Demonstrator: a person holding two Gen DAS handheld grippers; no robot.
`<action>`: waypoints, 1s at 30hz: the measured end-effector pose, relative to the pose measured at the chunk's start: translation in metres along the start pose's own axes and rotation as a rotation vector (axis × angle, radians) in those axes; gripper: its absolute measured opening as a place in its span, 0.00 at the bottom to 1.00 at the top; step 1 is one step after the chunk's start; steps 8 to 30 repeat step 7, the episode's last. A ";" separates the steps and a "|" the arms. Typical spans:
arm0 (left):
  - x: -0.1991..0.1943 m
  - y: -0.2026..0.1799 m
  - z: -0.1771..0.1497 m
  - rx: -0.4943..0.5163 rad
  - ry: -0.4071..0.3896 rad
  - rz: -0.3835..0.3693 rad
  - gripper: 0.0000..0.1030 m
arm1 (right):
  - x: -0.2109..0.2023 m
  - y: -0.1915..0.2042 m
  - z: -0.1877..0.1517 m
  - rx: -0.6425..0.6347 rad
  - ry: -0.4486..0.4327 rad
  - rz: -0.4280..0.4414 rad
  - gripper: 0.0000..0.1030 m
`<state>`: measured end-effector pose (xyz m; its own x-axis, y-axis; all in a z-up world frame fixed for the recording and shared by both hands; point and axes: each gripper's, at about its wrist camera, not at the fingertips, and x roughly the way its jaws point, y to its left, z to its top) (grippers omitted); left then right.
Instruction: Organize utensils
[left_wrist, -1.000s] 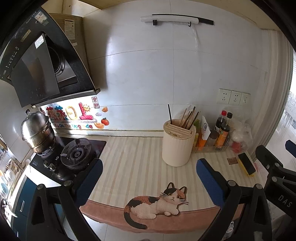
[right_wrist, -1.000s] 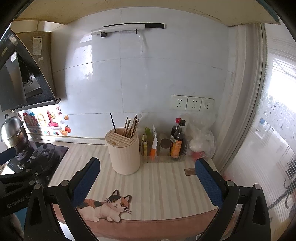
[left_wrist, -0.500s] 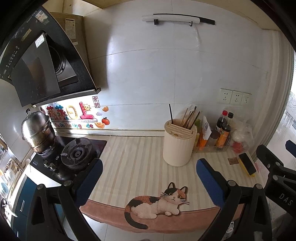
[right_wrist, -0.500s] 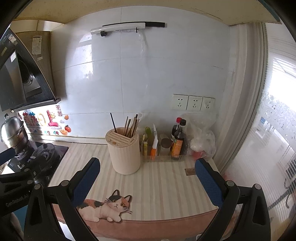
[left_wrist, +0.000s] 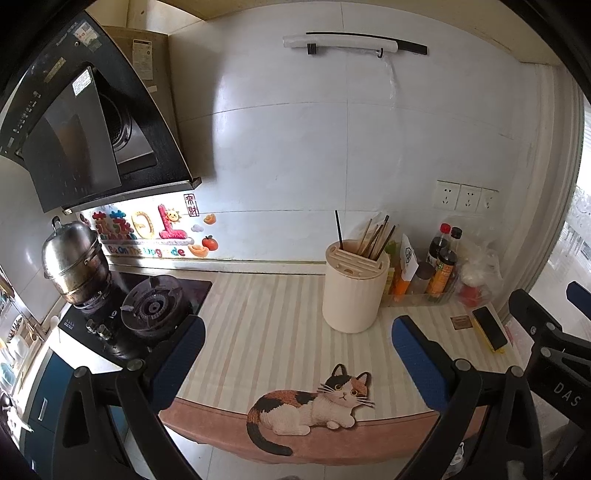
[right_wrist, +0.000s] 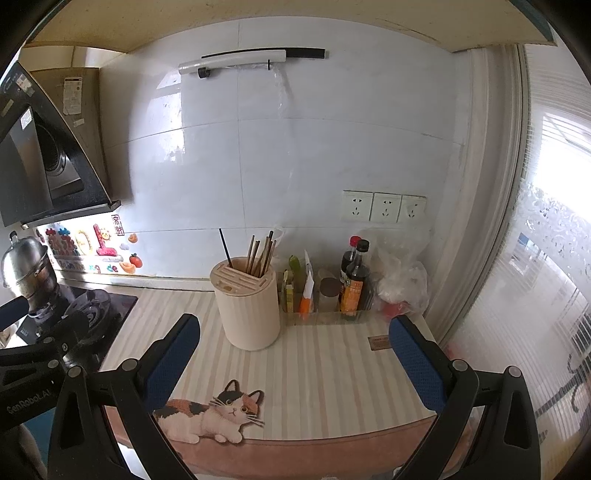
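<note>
nothing much has moved; both grippers (left_wrist: 297, 363) (right_wrist: 295, 363) hang with jaws wide apart, and chopsticks (right_wrist: 260, 254) stand in the holder (right_wrist: 249, 306).

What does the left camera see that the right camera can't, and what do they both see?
Only the left wrist view shows the yellow-edged black phone lying on the mat and the stove knobs.

Only the right wrist view shows the bright frosted window on the right.

Both show the cream chopstick holder with chopsticks, the sauce bottles, the cat picture on the striped mat, the steel pot and wall sockets. Both claws, left and right, are open and empty.
</note>
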<state>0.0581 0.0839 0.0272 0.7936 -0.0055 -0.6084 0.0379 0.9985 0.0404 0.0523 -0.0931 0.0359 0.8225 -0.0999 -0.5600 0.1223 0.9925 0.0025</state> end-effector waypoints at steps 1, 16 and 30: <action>-0.001 0.000 0.000 0.000 -0.001 -0.001 1.00 | 0.000 0.000 0.000 -0.001 0.000 0.001 1.00; -0.005 0.000 0.000 -0.003 0.000 -0.013 1.00 | -0.002 0.000 -0.001 -0.001 -0.003 -0.004 1.00; -0.005 0.000 0.000 -0.003 0.000 -0.013 1.00 | -0.002 0.000 -0.001 -0.001 -0.003 -0.004 1.00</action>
